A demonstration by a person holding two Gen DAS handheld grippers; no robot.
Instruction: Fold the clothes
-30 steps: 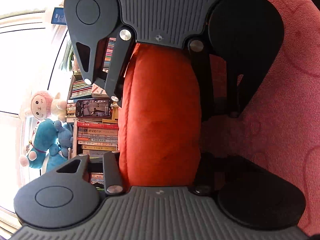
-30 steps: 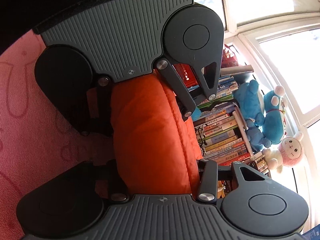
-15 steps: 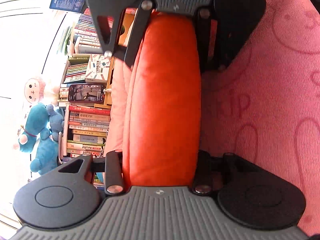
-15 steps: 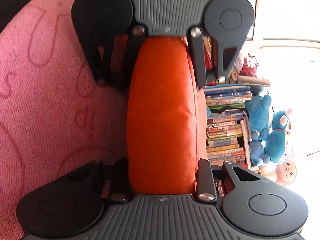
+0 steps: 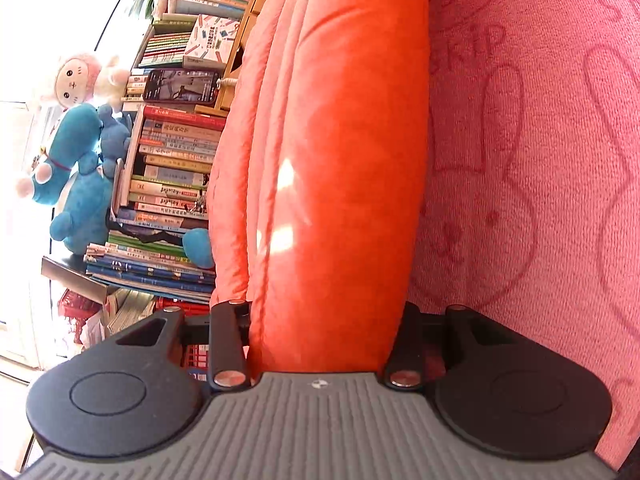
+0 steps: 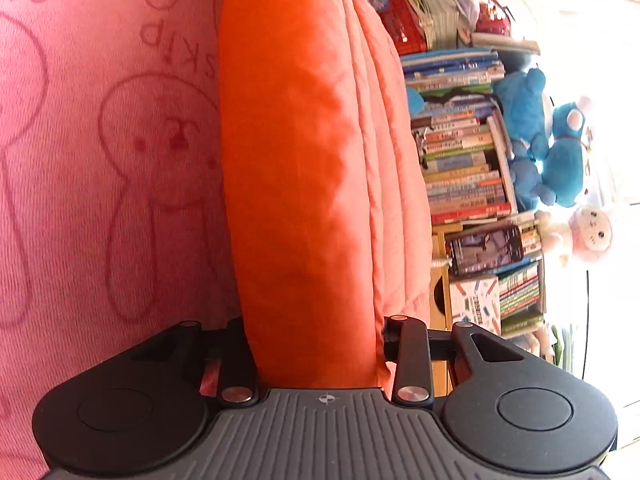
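While the left gripper (image 5: 324, 344) sits at six o'clock in its own view, its two black fingers (image 5: 228, 344) are clamped on a thick roll of orange garment (image 5: 340, 160) that runs from between them straight up to twelve o'clock. A paler orange layer of the same padded garment bulges off toward nine o'clock, with stitched ridges along it. Toward three o'clock lies a pink blanket (image 5: 540, 160) printed with rabbit outlines and letters, and the garment rests against it. Toward nine o'clock a stack of books (image 5: 172, 168) fills shelves, a phone (image 5: 182, 86) lies on the stack, and a blue plush toy (image 5: 80, 180) and a pink plush toy (image 5: 78, 80) stand by a bright window. In the right wrist view the right gripper (image 6: 320, 356) is also at six o'clock, and its jaws are opening with the garment (image 6: 288, 160) still filling the gap between them; the fingers (image 6: 408, 356) touch the cloth on both sides. Here the blanket (image 6: 100, 160) lies toward nine o'clock, while the books (image 6: 460, 152), the phone (image 6: 486, 250) and the plush toys (image 6: 560, 160) sit toward three o'clock.
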